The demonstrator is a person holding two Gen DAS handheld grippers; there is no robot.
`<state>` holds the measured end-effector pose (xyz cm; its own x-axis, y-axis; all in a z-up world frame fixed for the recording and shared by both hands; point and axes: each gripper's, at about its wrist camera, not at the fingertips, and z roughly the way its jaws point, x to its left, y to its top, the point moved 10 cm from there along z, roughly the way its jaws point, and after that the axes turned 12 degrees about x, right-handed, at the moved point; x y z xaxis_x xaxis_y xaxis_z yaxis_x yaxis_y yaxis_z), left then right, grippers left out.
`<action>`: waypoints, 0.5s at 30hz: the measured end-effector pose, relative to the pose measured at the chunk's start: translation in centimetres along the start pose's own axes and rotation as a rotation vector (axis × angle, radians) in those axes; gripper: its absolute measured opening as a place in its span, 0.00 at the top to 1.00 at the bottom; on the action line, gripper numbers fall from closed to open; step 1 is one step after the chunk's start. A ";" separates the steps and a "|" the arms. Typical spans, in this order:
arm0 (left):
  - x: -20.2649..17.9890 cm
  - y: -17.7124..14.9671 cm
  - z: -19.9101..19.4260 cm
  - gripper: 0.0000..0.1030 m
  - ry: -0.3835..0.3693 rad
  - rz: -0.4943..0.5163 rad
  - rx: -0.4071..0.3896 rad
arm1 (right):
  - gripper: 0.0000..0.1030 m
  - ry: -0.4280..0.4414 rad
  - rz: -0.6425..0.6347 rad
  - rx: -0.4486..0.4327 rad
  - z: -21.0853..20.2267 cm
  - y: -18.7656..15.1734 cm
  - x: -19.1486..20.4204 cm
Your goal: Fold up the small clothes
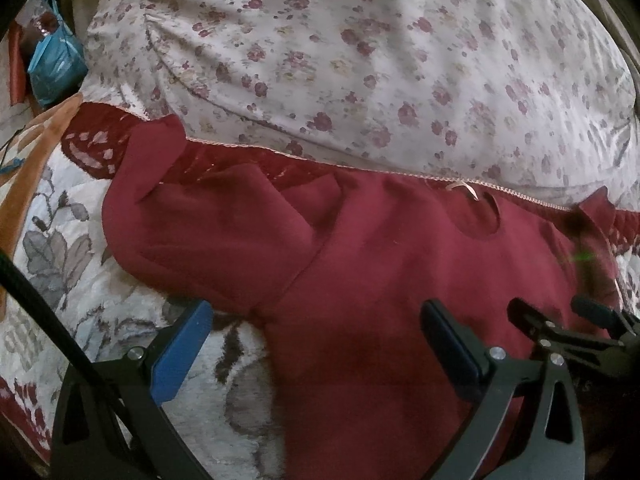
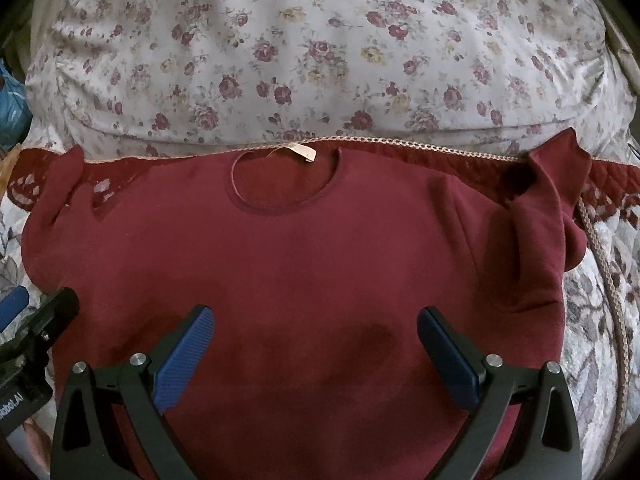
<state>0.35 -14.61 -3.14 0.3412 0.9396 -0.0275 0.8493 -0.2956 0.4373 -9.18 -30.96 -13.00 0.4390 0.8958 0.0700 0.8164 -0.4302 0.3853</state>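
I see the maroon sweatshirt (image 2: 312, 264) spread flat, front up, on the patterned quilt (image 2: 600, 320), its round neckline (image 2: 286, 184) and white label (image 2: 303, 151) pointing away from me toward the floral pillow (image 2: 320, 52). My right gripper (image 2: 316, 344) hangs over the lower middle of the shirt's body, jaws spread wide with nothing between them. My left gripper (image 1: 316, 344) is also spread wide and empty, straddling the shirt's left side edge: one blue pad (image 1: 182, 354) sits over bare quilt, the other over maroon cloth. The left sleeve (image 1: 208, 232) lies bunched ahead of it. The right sleeve (image 2: 552, 208) is crumpled at the far right.
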 end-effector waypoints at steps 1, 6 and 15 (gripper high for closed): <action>-0.1 0.0 0.1 0.00 0.003 0.004 0.002 | 0.00 0.001 0.001 0.002 0.1 0.0 -0.1; 0.0 -0.1 0.4 0.00 0.003 0.001 0.009 | 0.00 0.007 0.017 0.015 0.6 0.1 -0.3; 0.5 0.0 0.6 0.00 0.006 -0.018 0.012 | 0.00 -0.034 0.014 0.007 1.6 0.2 -0.4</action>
<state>0.74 -14.27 -3.75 0.3230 0.9459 -0.0297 0.8604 -0.2805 0.4256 -8.58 -31.57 -14.40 0.4624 0.8856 0.0438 0.8128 -0.4431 0.3783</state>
